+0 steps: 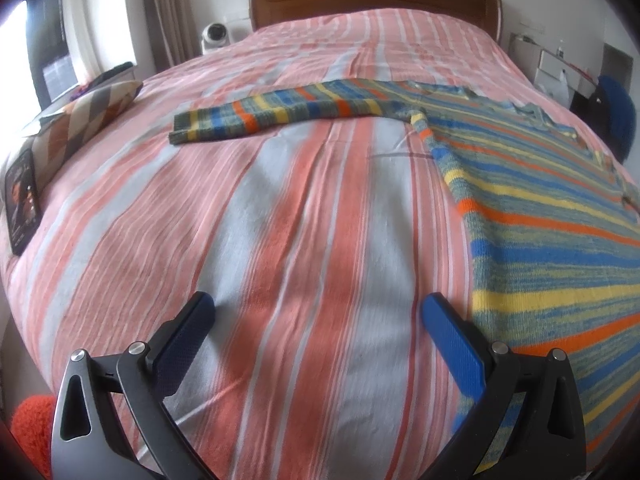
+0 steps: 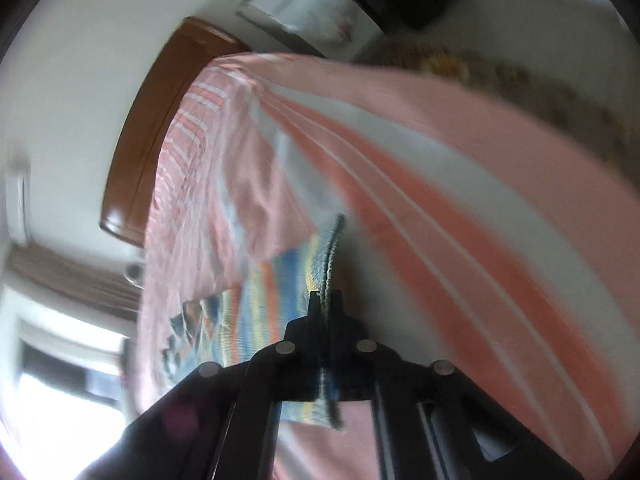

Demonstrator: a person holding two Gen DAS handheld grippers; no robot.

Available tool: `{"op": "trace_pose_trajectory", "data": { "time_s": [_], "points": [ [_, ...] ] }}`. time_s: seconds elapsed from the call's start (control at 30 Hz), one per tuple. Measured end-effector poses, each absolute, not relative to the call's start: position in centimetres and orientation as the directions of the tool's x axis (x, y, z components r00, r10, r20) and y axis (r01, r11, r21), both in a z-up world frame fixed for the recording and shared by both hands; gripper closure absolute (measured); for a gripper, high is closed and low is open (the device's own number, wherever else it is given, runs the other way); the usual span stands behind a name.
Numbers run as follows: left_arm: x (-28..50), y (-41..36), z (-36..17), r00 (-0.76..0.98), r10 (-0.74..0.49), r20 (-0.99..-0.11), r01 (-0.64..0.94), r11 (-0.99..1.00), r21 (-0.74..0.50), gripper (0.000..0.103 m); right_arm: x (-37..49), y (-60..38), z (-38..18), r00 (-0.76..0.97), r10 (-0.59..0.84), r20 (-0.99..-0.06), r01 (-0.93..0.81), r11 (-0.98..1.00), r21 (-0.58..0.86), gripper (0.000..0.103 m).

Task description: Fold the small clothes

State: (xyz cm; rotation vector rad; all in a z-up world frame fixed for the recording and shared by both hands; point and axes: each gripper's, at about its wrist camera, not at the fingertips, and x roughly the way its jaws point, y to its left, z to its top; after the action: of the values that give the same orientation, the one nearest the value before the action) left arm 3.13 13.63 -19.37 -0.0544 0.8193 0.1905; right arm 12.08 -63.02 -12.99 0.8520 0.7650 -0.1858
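On the striped bedsheet (image 1: 280, 220), at about two o'clock from the left gripper (image 1: 318, 320), lies the striped sweater (image 1: 540, 208), one sleeve stretched toward eleven o'clock. That gripper hangs wide open over bare sheet. The right gripper (image 2: 326, 298) is clamped on the sweater's edge (image 2: 332, 248), in a blurred view. A phone (image 1: 22, 200) lies at nine o'clock.

No writing, label, brand or number can be read anywhere; the phone (image 1: 23, 200) screen is too blurred.
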Motion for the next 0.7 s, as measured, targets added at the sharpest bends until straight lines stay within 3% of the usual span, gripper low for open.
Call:
{"op": "trace_pose_trajectory", "data": {
  "time_s": [0.13,0.23,0.33,0.43,0.5,0.53,0.7],
  "points": [
    [3.0,13.6,-19.4,0.678,0.15,-0.72,-0.19,0.981,0.025,0.0,14.8,-56.7,-5.9,0.739,0.116,-0.663,0.303,0.822,0.481,0.101],
    [2.8,13.6,-19.4,0.688,0.15,-0.71,-0.185,0.982,0.028,0.0,18.5,-48.2,-0.4,0.742,0.208,-0.637,0.116,0.897,0.427,0.101],
    [2.7,13.7,-19.3,0.692,0.142,-0.708,-0.177,0.984,0.025,0.0,21.8,-39.5,2.2,0.715,0.328,-0.618,-0.055,0.906,0.419,0.101],
    [2.6,13.7,-19.3,0.696,0.139,-0.704,-0.17,0.985,0.026,0.0,24.5,-31.4,1.3,0.655,0.422,-0.626,-0.171,0.891,0.422,0.098],
    [2.6,13.7,-19.3,0.698,0.137,-0.703,-0.168,0.985,0.025,0.0,26.2,-27.3,-0.7,0.592,0.503,-0.629,-0.234,0.855,0.463,0.067],
    [2.6,13.8,-19.4,0.699,0.136,-0.703,-0.167,0.986,0.024,0.0,26.8,-26.1,-1.9,0.555,0.537,-0.636,-0.245,0.836,0.491,0.033],
    [2.5,13.8,-19.3,0.701,0.128,-0.702,-0.159,0.987,0.021,0.0,26.7,-24.2,-6.9,0.511,0.603,-0.613,-0.197,0.776,0.599,0.03]
  ]
}}
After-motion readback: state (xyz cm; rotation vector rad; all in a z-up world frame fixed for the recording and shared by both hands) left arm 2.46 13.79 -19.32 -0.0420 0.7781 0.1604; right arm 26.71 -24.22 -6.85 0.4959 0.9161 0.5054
